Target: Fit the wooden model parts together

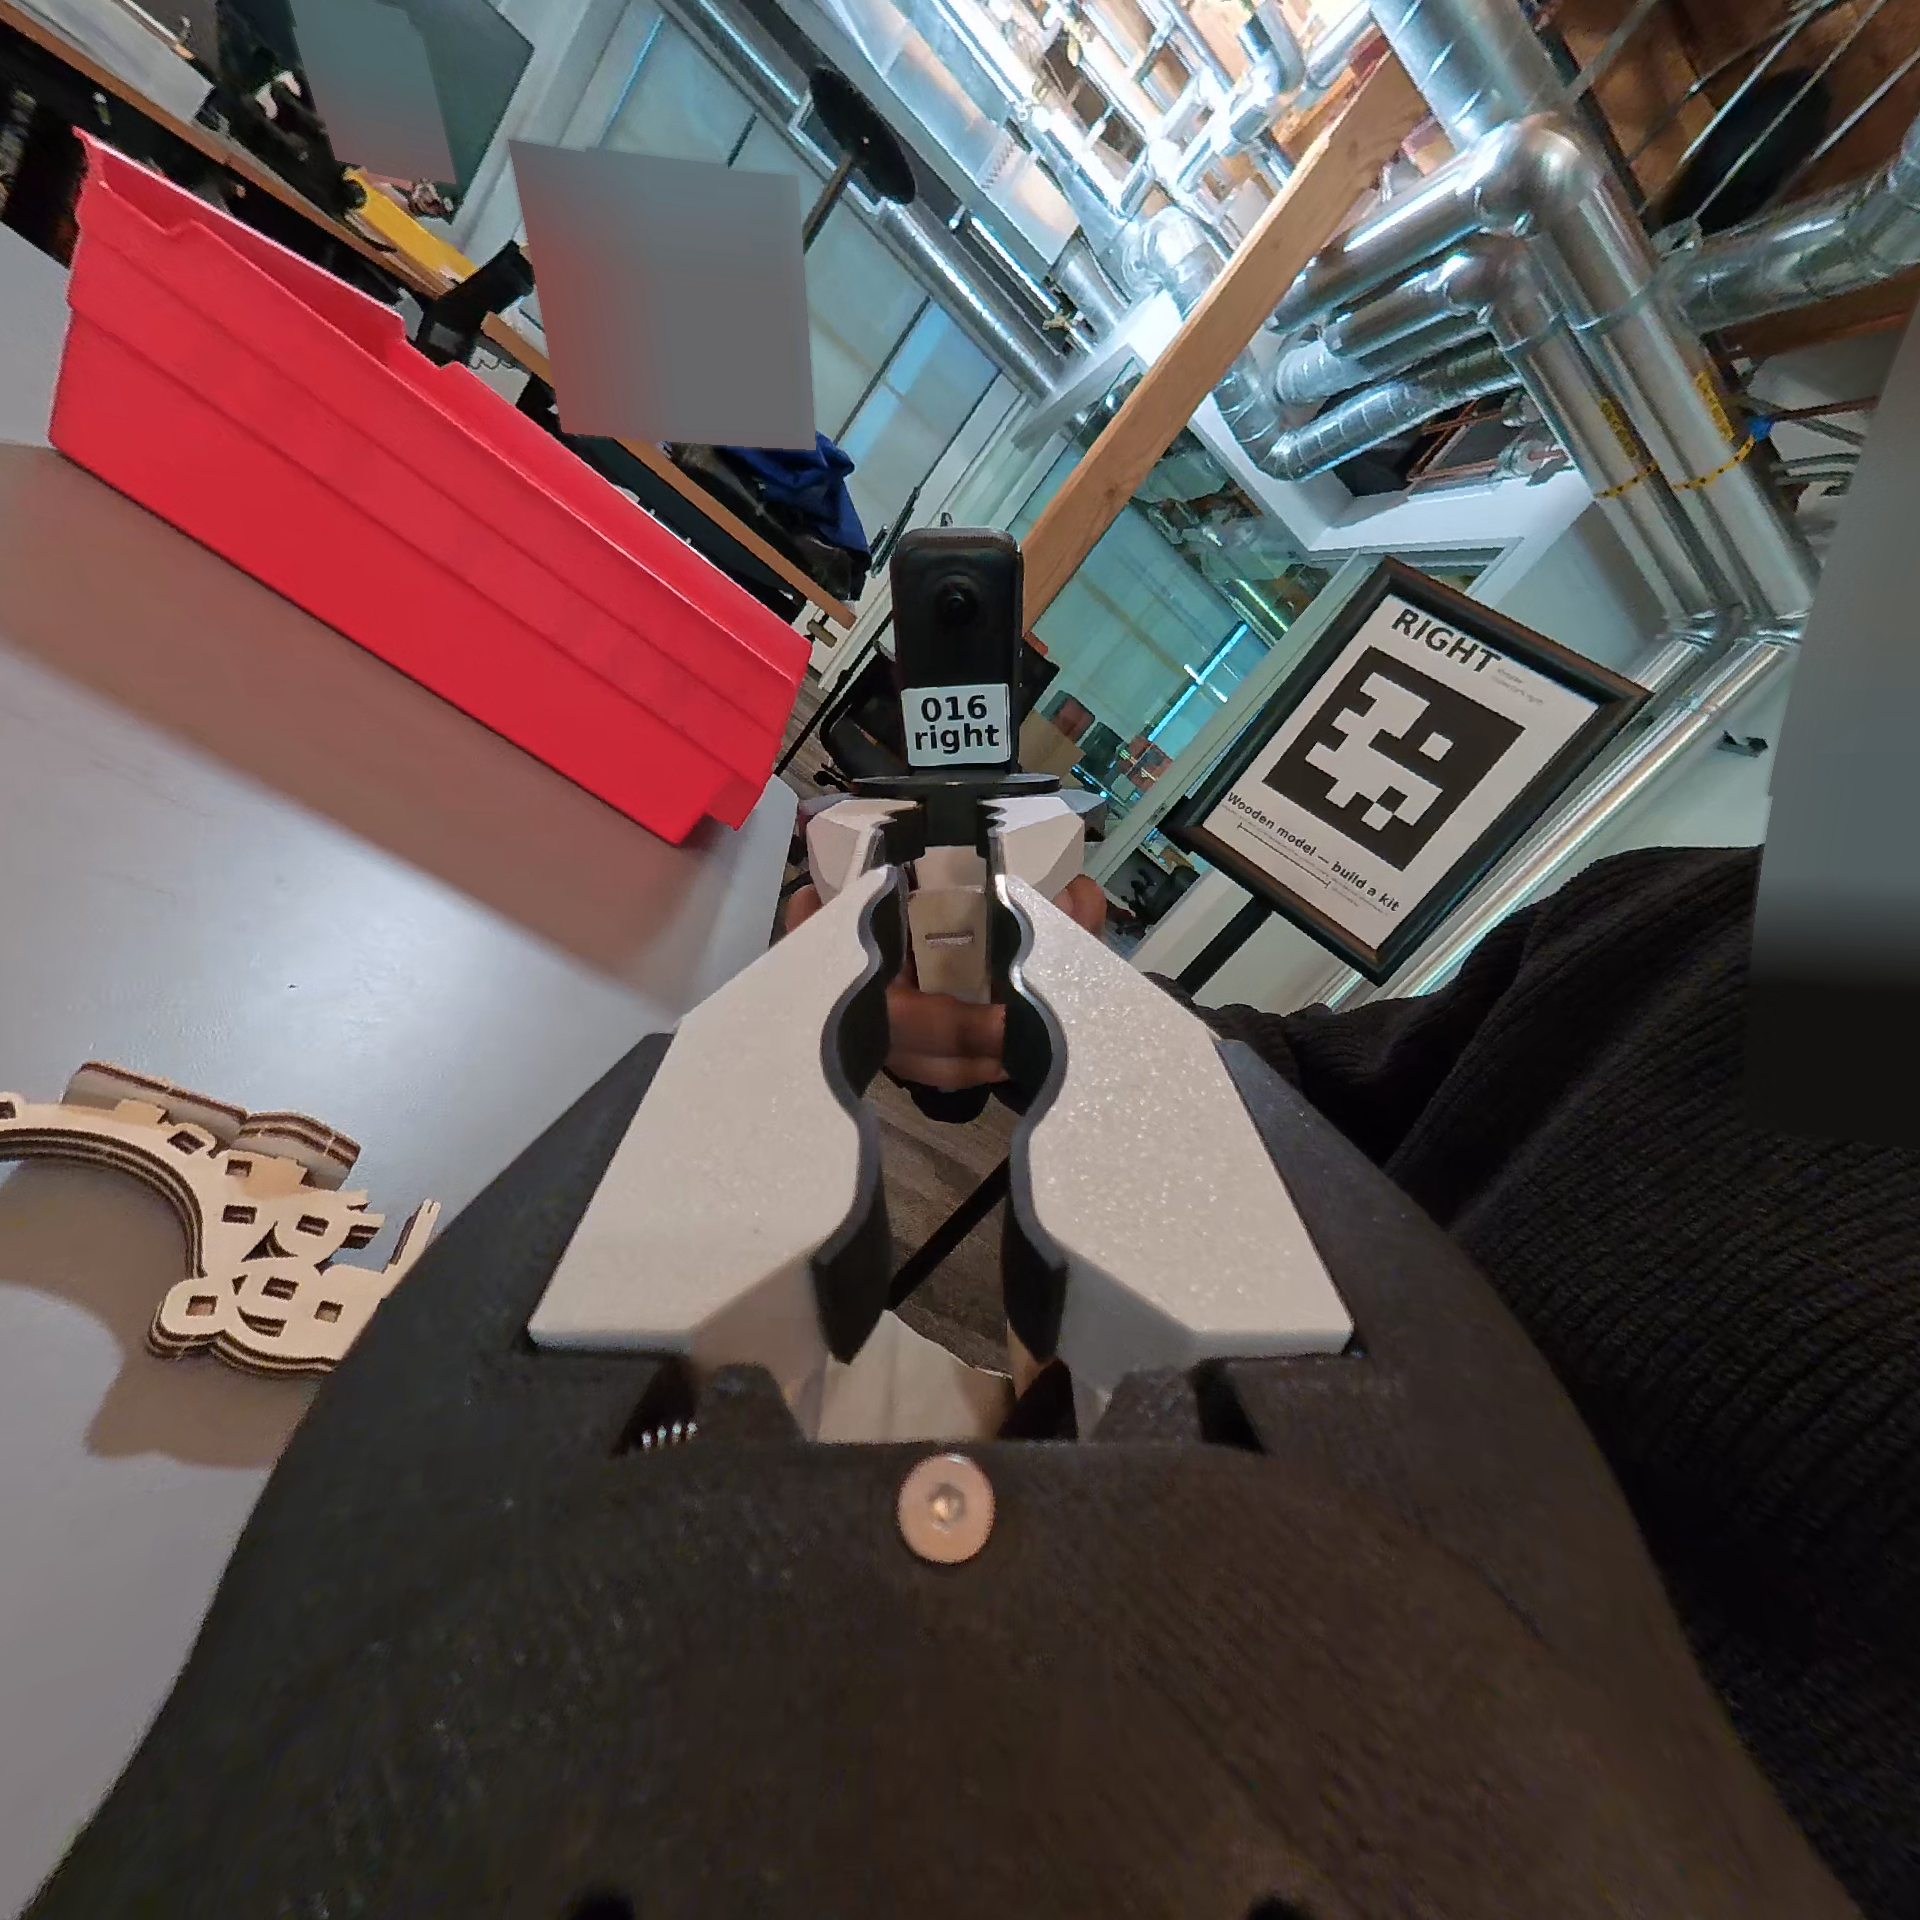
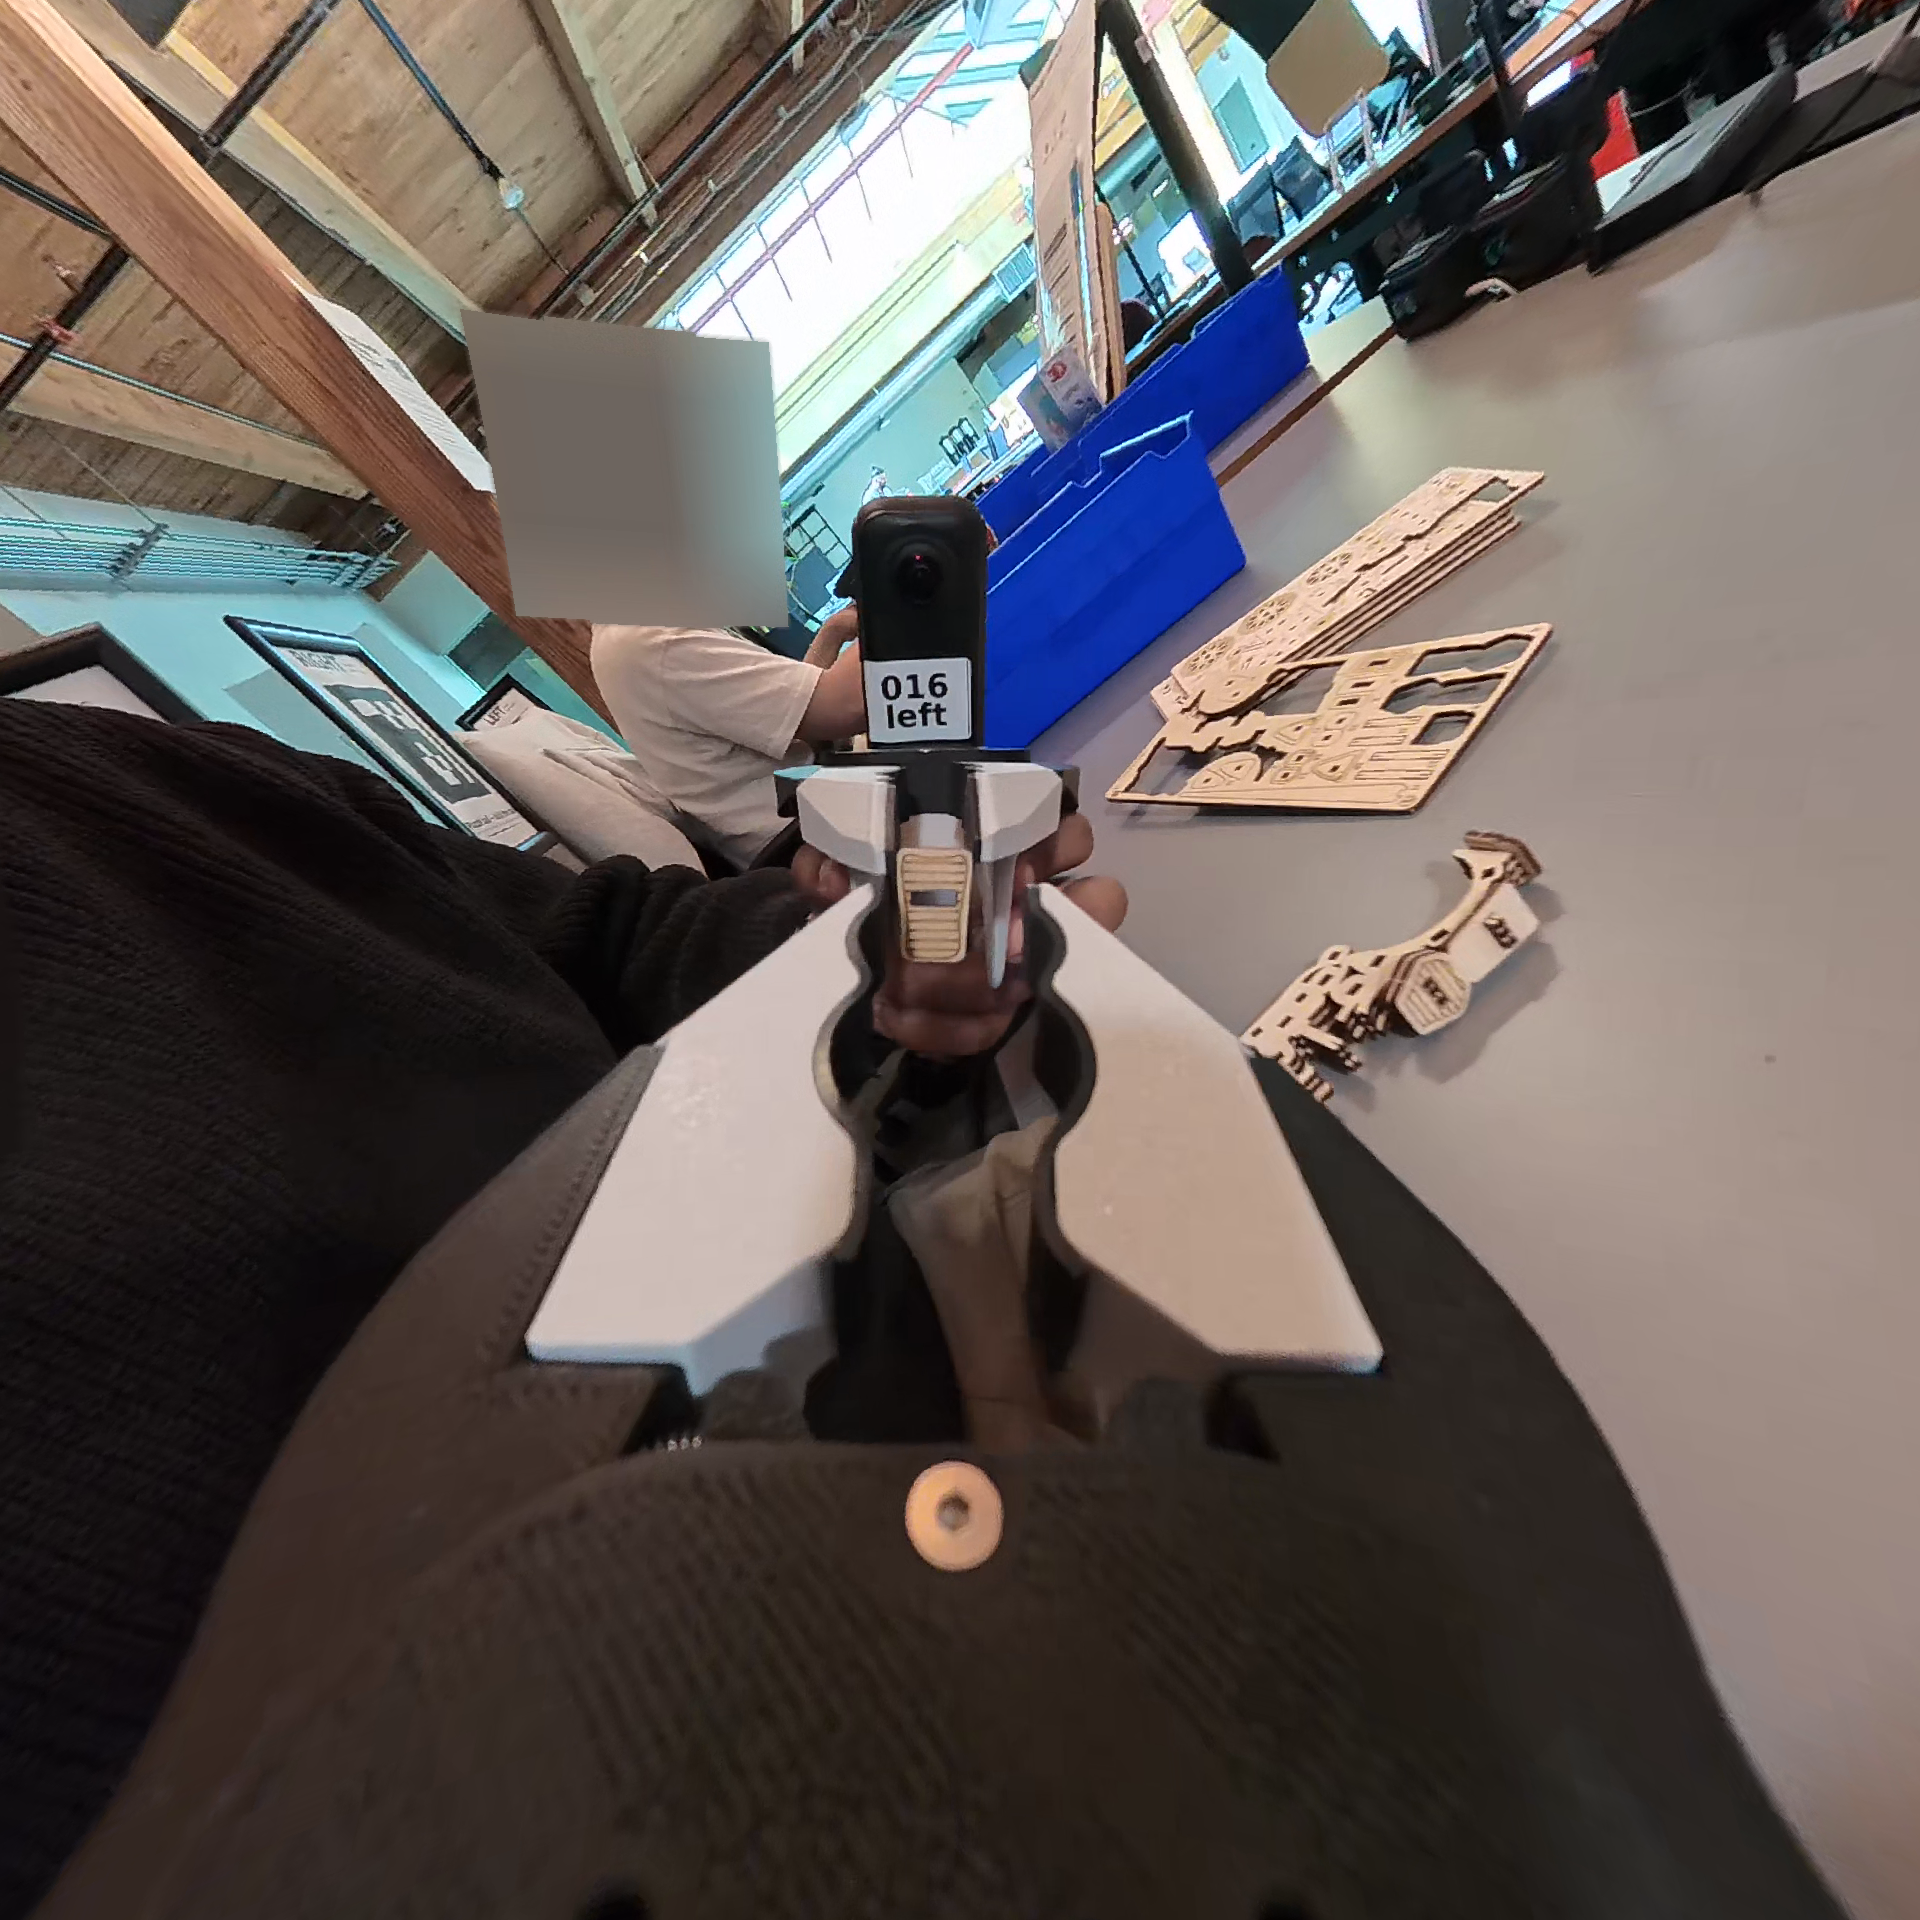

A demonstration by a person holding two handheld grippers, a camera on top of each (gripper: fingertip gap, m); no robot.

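My left gripper (image 1: 948, 885) is held above the table edge, shut on a small flat wooden piece (image 1: 951, 940), pinching it by its side edges. In the right wrist view the same piece (image 2: 935, 904) shows engraved slats and a small slot, facing the camera. My right gripper (image 2: 954, 902) faces the left one head-on, its tips just short of the piece. Its jaws stand apart, wider than the piece, and hold nothing. A partly built wooden model (image 2: 1403, 966) lies on the grey table (image 2: 1662, 1039); it also shows in the left wrist view (image 1: 239, 1247).
Laser-cut wooden sheets (image 2: 1340, 727) and a stack of more sheets (image 2: 1371, 582) lie farther along the table. Blue bins (image 2: 1112, 551) stand behind them. A red bin (image 1: 364, 499) sits on the table at the other side. A framed sign (image 1: 1392, 769) stands on a post. A person (image 2: 717, 717) sits in the background. The grippers are tip to tip, or close to it.
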